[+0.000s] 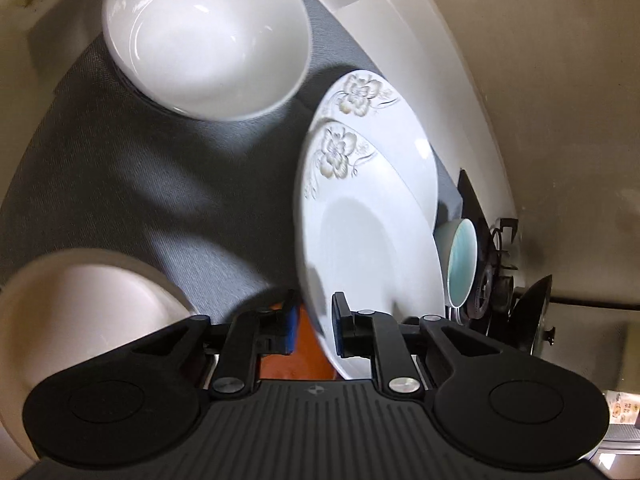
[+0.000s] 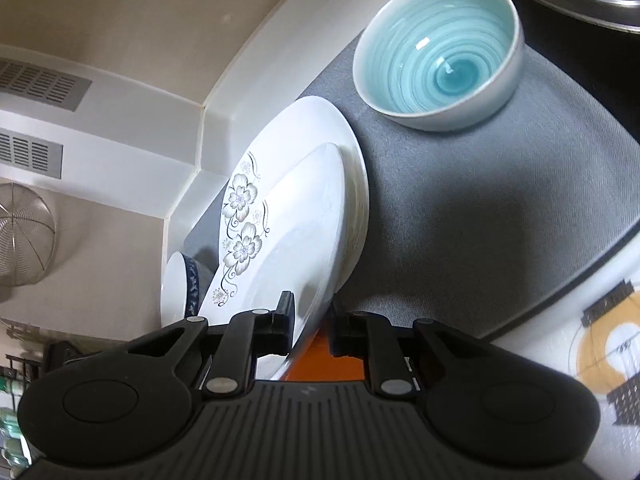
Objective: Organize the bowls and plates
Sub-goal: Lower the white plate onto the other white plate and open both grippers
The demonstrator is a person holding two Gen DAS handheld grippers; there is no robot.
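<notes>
Both grippers clamp the rim of one white flower-patterned plate [image 1: 368, 240], held over a second matching plate [image 1: 400, 132] that lies on the grey mat [image 1: 160, 184]. My left gripper [image 1: 316, 324] is shut on the upper plate's near edge. My right gripper [image 2: 310, 322] is shut on the same plate [image 2: 296, 240] from the other side, above the lower plate [image 2: 304, 128]. A white bowl [image 1: 204, 36] sits at the far left of the mat. A teal swirl bowl [image 2: 438, 56] sits beyond the plates, also seen edge-on in the left wrist view [image 1: 460, 264].
Another white bowl [image 1: 80, 320] is close at the lower left. A blue-rimmed bowl [image 2: 184, 280] stands behind the plates. A gas stove burner [image 1: 496, 268] and a pot lid [image 1: 532, 312] lie past the mat. A white counter wall [image 2: 208, 120] borders the mat.
</notes>
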